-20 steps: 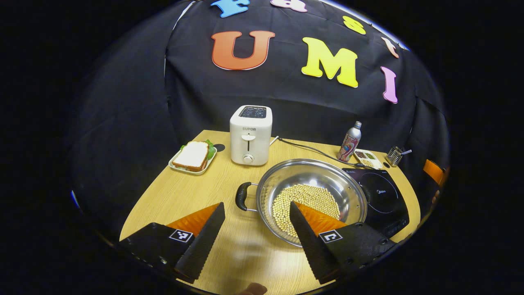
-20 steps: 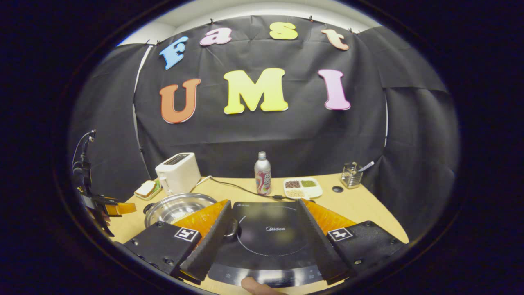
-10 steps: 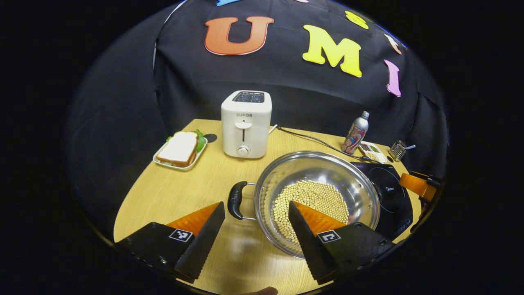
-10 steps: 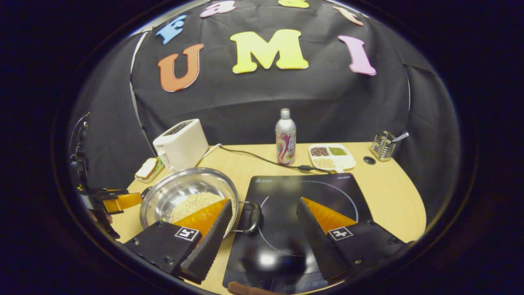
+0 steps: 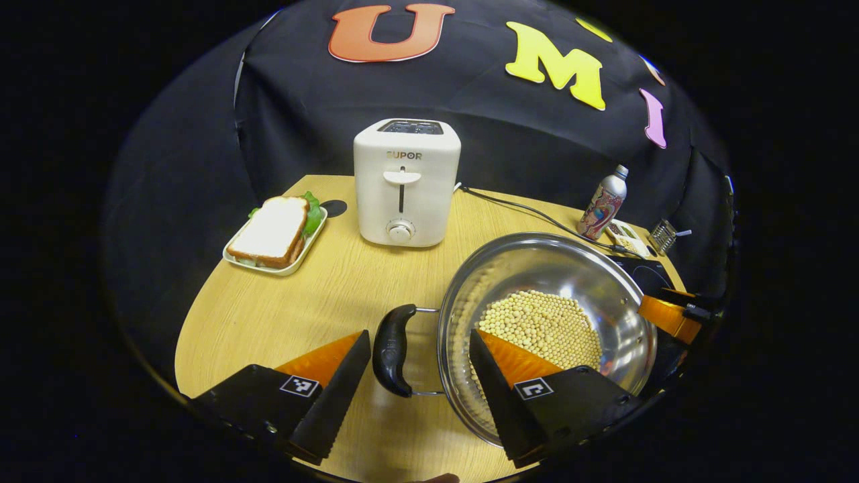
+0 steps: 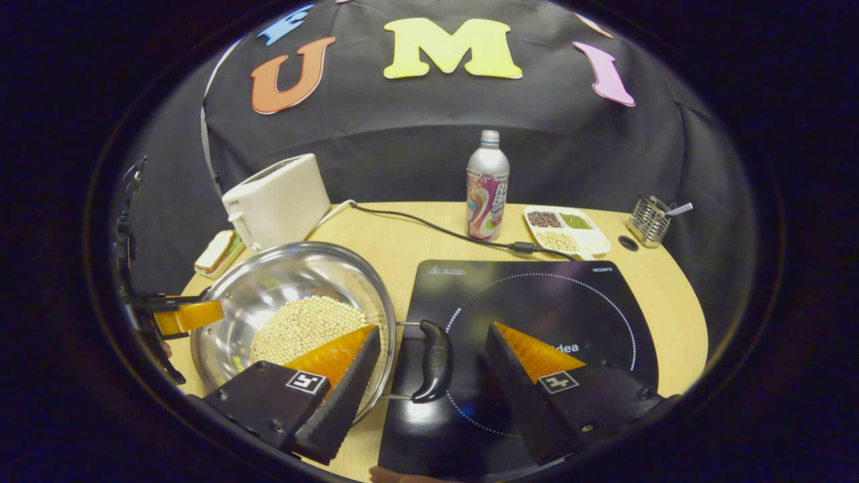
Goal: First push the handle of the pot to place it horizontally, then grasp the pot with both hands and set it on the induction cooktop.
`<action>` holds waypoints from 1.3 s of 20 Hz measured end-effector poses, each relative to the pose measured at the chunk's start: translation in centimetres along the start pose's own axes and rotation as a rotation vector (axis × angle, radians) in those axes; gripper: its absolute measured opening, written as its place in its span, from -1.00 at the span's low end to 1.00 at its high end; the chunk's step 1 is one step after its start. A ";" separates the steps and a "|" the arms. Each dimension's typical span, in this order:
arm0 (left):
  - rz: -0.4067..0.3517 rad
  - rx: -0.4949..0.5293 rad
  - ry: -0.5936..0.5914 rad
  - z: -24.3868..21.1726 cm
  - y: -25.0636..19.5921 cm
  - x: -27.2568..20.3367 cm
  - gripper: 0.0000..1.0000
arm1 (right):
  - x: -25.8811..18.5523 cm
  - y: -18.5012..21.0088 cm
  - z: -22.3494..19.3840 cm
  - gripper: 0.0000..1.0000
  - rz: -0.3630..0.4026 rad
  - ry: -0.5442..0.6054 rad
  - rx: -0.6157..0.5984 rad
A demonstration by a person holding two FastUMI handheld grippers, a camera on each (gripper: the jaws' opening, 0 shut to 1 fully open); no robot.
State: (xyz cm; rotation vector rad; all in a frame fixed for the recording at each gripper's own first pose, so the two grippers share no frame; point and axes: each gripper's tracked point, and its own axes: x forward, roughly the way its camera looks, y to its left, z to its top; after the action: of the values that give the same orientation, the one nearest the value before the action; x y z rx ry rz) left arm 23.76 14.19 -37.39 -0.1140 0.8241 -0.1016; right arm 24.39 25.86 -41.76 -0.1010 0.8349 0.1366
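Observation:
A shiny steel pot [image 5: 590, 268] [image 6: 268, 282] holding pale beans sits on the wooden table, left of the black induction cooktop [image 6: 570, 302]. In the left gripper view, the pot's left black handle [image 5: 391, 349] lies between the open fingers of my left gripper [image 5: 419, 362], untouched by either. In the right gripper view, the pot's right black handle [image 6: 434, 360] rests over the cooktop's left edge, and my right gripper [image 6: 433, 359] stands open around it. The right gripper [image 5: 671, 315] appears past the pot's far rim in the left gripper view; the left gripper [image 6: 181, 315] shows beside the pot in the right gripper view.
A white toaster [image 5: 406, 181] [image 6: 275, 201] and a plated sandwich [image 5: 272, 231] stand at the back left. A bottle [image 6: 488, 184], a divided dish of grains [image 6: 567, 231], a wire holder [image 6: 651, 220] and a black cable [image 6: 429, 231] lie behind the cooktop.
Both grippers have come down and forward toward the pot. Each handle now sits between its gripper's open fingers; before, the handles were farther ahead.

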 end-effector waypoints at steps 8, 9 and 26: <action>0.009 -0.005 0.044 -0.7 0.7 1.6 0.31 | 0.4 1.9 -1.5 0.78 0.009 -0.012 -0.182; 0.009 -0.002 0.045 -0.8 0.7 1.3 0.29 | 0.6 1.8 -1.7 0.63 -0.008 -0.017 -0.189; 0.053 0.008 0.015 -0.4 0.3 -2.0 0.14 | -2.0 1.7 0.0 0.12 0.068 -0.029 -0.134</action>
State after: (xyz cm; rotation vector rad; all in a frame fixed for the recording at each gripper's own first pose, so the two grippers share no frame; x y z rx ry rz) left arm 22.15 14.76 -36.23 -0.0836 0.8414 -0.0556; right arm 22.77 27.35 -40.35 -0.1963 0.7999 0.2574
